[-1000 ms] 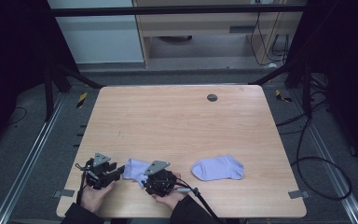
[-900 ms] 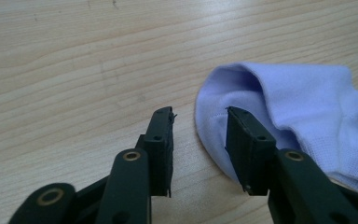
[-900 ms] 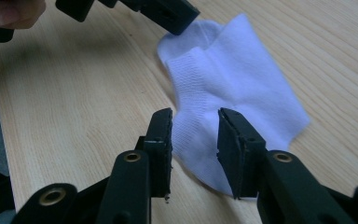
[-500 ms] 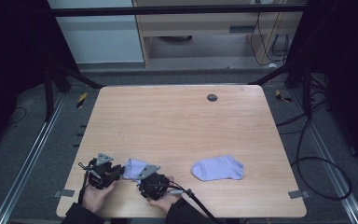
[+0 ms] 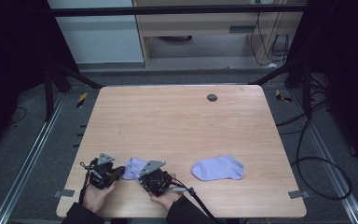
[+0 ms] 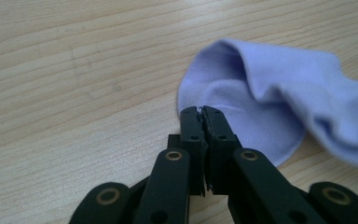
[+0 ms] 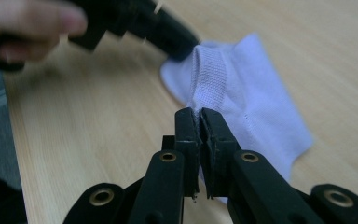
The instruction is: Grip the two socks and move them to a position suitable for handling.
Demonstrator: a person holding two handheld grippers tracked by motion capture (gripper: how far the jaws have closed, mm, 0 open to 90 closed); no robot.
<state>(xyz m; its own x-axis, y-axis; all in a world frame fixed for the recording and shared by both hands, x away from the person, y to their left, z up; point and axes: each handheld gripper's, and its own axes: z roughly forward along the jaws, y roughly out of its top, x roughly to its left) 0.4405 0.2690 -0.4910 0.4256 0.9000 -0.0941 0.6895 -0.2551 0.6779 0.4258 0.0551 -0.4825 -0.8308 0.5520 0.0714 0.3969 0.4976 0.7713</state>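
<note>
A small lavender sock (image 5: 133, 167) lies crumpled near the table's front left, held between both grippers. My left gripper (image 5: 121, 171) is shut on its thin rounded edge (image 6: 223, 100), jaws pressed together. My right gripper (image 5: 141, 174) is shut on the ribbed cuff (image 7: 209, 77), which stands up in a fold in front of its jaws. In the right gripper view the left gripper (image 7: 168, 30) pinches the sock's far edge, with a hand behind it. A second lavender sock (image 5: 218, 168) lies flat on the wood to the right, apart from both grippers.
The wooden table (image 5: 182, 121) has a small dark round disc (image 5: 212, 97) near its back edge. The front edge runs just under the person's hands. Cables lie on the floor at the right (image 5: 317, 158).
My right gripper has shifted slightly left and toward the front edge, closer to the left gripper. The sock between them is more bunched. The flat sock has not moved.
</note>
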